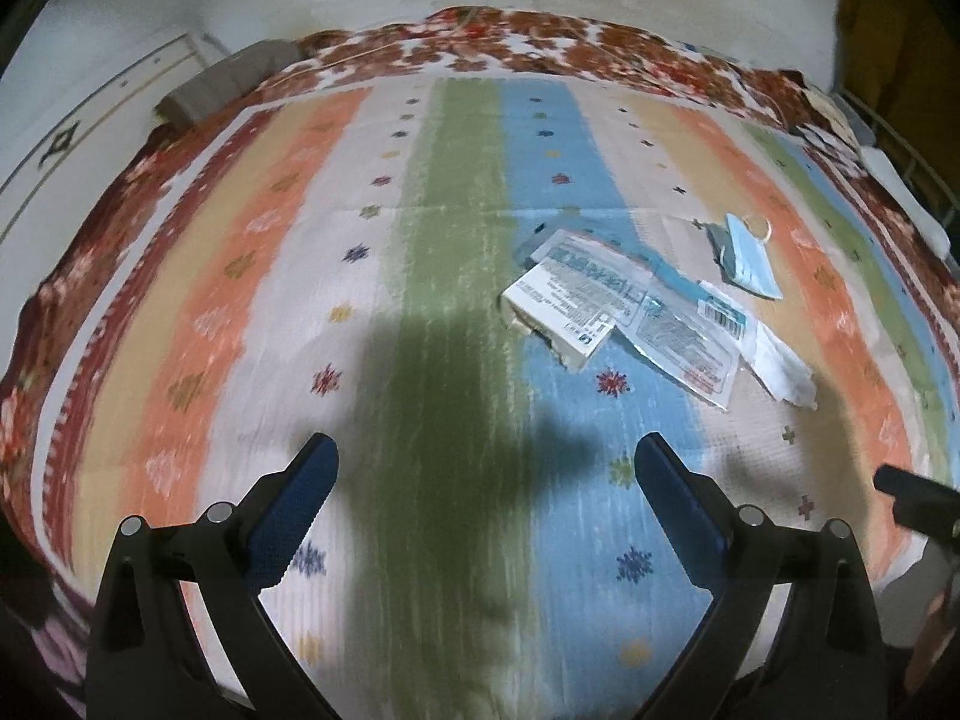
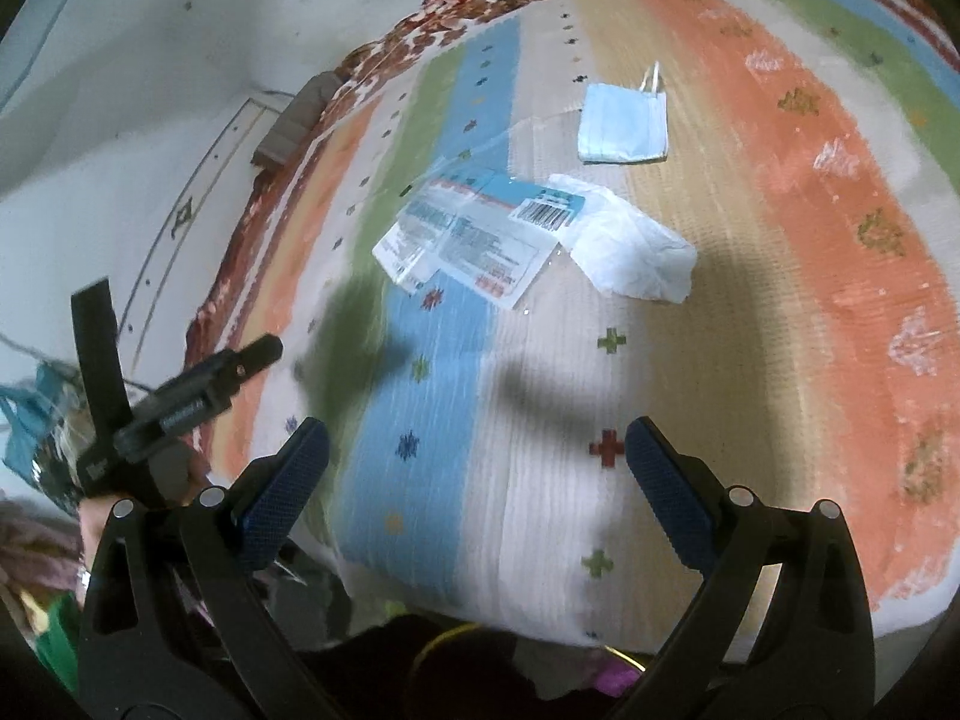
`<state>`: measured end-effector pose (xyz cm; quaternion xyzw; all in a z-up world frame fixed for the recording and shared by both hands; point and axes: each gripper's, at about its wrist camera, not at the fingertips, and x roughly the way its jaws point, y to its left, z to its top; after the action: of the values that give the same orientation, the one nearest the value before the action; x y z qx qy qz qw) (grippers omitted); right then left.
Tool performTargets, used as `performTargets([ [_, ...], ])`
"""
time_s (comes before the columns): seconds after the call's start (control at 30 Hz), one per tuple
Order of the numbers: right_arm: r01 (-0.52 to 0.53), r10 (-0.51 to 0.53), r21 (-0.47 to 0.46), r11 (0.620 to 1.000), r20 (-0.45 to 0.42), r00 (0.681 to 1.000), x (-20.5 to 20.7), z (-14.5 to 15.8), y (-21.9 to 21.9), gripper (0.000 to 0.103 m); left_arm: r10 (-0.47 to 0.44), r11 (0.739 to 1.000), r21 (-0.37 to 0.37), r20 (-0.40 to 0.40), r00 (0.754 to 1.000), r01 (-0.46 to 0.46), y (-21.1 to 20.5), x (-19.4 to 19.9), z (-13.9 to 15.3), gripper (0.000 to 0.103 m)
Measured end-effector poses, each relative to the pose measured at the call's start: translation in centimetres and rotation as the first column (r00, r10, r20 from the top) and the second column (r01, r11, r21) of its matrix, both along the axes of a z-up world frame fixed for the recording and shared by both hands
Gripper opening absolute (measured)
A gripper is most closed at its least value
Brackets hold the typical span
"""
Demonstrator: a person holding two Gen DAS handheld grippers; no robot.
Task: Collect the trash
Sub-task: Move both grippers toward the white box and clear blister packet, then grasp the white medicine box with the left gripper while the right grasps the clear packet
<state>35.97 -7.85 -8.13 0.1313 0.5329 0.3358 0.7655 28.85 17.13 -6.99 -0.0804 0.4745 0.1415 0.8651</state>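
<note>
Trash lies on a striped bedspread [image 1: 456, 240]. A small white box [image 1: 558, 312] lies under a clear printed plastic wrapper [image 1: 684, 336], with a crumpled white tissue [image 1: 780, 366] beside it and a blue face mask [image 1: 750, 258] beyond. In the right wrist view the wrapper [image 2: 474, 240], tissue [image 2: 624, 246] and mask [image 2: 624, 123] show too. My left gripper [image 1: 486, 474] is open and empty, well short of the box. My right gripper [image 2: 477, 456] is open and empty, short of the tissue.
A grey block [image 1: 222, 84] lies at the bed's far left corner by the white wall [image 1: 120, 30]. A floral blanket [image 1: 540, 42] edges the far side. The left gripper's body [image 2: 180, 408] shows at the left of the right wrist view, above clutter.
</note>
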Motion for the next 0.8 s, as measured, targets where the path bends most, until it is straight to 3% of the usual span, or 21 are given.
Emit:
performTargets([
  [0.5, 0.056, -0.038, 0.128, 0.99, -0.142, 0.989, 5.4, -5.1, 2.4, 0.092, -0.127, 0.992, 0.012, -0.032, 0.991, 0.128, 1.0, 3.7, -3.0, 0.097],
  [0.8, 0.063, -0.031, 0.166, 0.984, -0.186, 0.982, 7.5, -7.1, 4.4, 0.084, -0.195, 0.98, 0.036, -0.046, 0.98, 0.197, 1.2, 6.2, -5.2, 0.097],
])
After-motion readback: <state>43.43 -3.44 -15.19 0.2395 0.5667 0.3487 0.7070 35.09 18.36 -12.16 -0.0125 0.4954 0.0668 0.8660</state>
